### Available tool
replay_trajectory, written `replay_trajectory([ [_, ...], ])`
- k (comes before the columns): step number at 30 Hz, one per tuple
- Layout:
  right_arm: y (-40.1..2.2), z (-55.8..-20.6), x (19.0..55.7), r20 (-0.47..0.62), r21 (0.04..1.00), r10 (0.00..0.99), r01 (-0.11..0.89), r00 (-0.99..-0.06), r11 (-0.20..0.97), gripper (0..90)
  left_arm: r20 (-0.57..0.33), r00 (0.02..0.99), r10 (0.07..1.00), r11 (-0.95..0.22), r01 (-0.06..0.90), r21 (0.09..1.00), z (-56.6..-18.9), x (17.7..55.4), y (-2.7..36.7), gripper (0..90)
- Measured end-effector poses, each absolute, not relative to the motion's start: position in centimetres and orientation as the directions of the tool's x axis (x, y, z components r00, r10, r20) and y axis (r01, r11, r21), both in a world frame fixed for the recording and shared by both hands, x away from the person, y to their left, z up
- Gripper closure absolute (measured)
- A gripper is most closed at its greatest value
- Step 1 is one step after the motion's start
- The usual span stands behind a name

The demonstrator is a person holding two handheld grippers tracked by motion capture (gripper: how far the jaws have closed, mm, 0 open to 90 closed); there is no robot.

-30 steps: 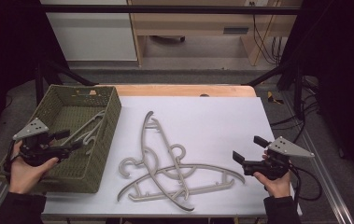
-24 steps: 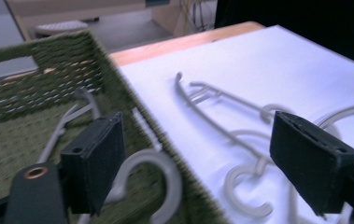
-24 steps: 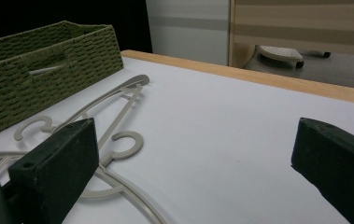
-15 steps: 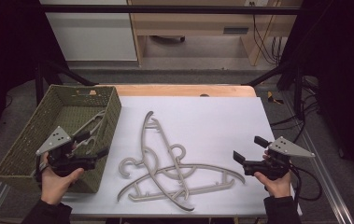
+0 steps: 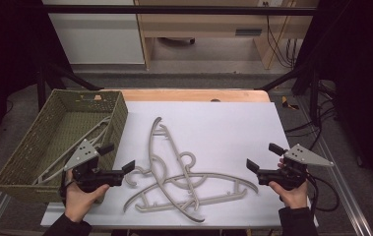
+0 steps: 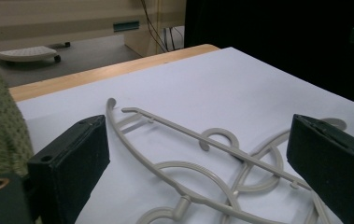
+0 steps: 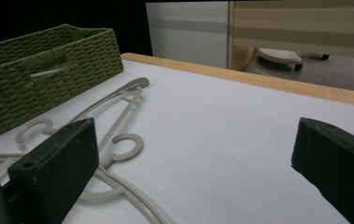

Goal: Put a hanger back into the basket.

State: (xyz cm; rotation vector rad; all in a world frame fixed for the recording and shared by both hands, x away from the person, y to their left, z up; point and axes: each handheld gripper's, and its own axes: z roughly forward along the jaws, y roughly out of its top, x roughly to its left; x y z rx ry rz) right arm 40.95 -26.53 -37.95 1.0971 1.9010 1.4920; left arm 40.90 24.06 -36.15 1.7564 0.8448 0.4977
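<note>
Several grey plastic hangers (image 5: 174, 177) lie crossed in a pile on the white table sheet (image 5: 223, 123). Another grey hanger (image 5: 83, 140) rests inside the green woven basket (image 5: 119, 120) at the left. My left gripper (image 5: 118, 157) hovers at the basket's near right corner, pointing right at the pile. Its jaws have just been opening and stand open with nothing between them. In the left gripper view the hangers (image 6: 174, 130) lie just ahead of the jaws. My right gripper (image 5: 263, 156) is open and empty at the pile's right end, pointing left.
The wooden table edge (image 5: 194, 94) runs along the far side. Bare white sheet lies beyond the hangers. A white cabinet (image 5: 95, 34) and a wooden desk (image 5: 203, 24) stand behind the table. Cables (image 5: 322, 187) trail at the right.
My left gripper has moved right, from over the basket to its near right corner by the hangers. The right gripper has kept still.
</note>
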Motion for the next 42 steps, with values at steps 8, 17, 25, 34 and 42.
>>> replay_trajectory([
  [8,-26.5,-38.0,40.9,0.102,0.952,0.820,0.295,-0.564,0.085,1.1,-0.061,0.691,0.721,-0.238,0.329,0.914,-37.9,40.6,21.3,3.4],
  [17,-26.4,-37.9,40.8,0.098,0.953,0.817,0.291,-0.568,0.088,1.1,-0.056,0.693,0.718,-0.322,0.403,0.856,-41.0,40.7,18.5,7.1],
  [25,-26.3,-38.0,40.8,0.100,0.951,0.817,0.295,-0.568,0.088,1.2,-0.084,0.684,0.724,-0.357,0.476,0.804,-43.0,40.9,17.1,11.1],
  [34,-26.2,-38.0,40.8,0.102,0.951,0.815,0.295,-0.570,0.088,1.1,-0.094,0.685,0.722,-0.396,0.521,0.756,-44.6,40.4,15.5,21.3],
  [42,-26.2,-38.0,40.8,0.102,0.951,0.815,0.298,-0.571,0.089,1.1,-0.109,0.647,0.755,-0.398,0.583,0.708,-45.9,40.4,14.4,27.3],
])
